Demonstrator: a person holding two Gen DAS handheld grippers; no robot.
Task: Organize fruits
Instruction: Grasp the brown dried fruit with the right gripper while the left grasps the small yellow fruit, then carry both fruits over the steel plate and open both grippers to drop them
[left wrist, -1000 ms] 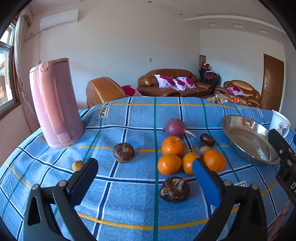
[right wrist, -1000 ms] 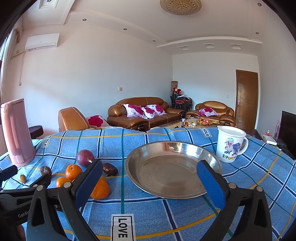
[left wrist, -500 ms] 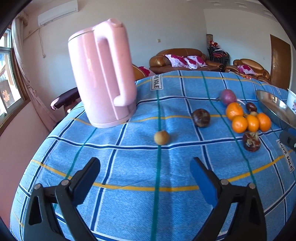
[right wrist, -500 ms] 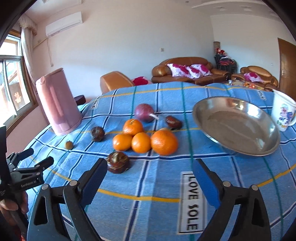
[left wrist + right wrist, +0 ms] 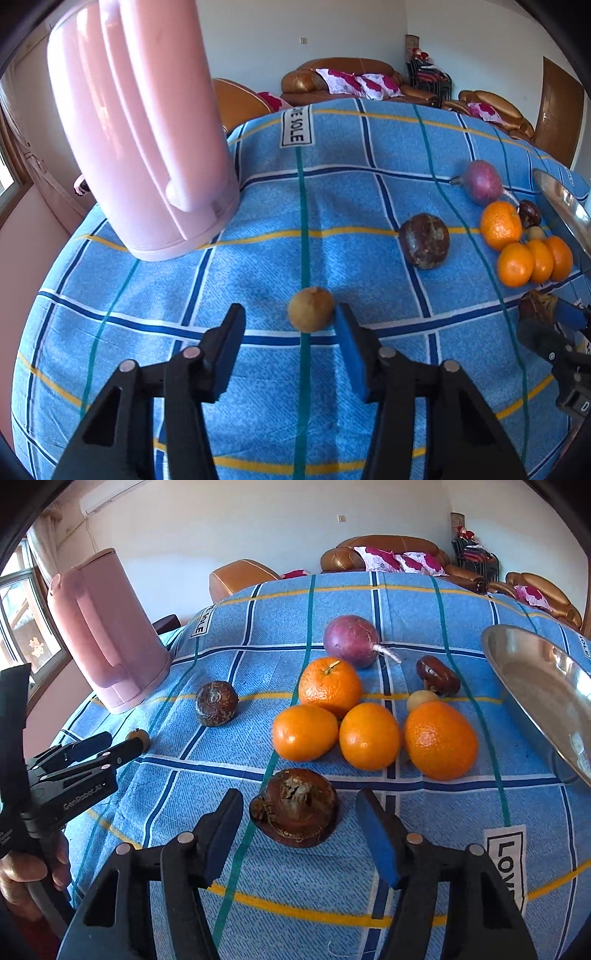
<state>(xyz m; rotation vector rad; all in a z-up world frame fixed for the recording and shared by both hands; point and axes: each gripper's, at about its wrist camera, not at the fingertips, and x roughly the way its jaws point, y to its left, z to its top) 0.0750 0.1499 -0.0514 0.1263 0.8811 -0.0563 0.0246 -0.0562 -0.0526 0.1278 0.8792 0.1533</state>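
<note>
Four oranges (image 5: 371,736) beyond right tool (image 5: 299,821), closing around one brown fruit (image 5: 295,812), pads apart. Left tool (image 5: 290,330) closing on small tan fruit (image 5: 311,309), untouched. Pan (image 5: 543,686) empty.

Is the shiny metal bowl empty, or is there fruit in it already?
Empty, as far as it shows: the metal bowl shows only bare steel, and the oranges lie beside it on the cloth.

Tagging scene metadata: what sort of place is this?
Most likely a home living room: brown leather sofas with floral cushions, a wall air conditioner, and a table under a blue checked cloth with fruit and a pink kettle.
</note>
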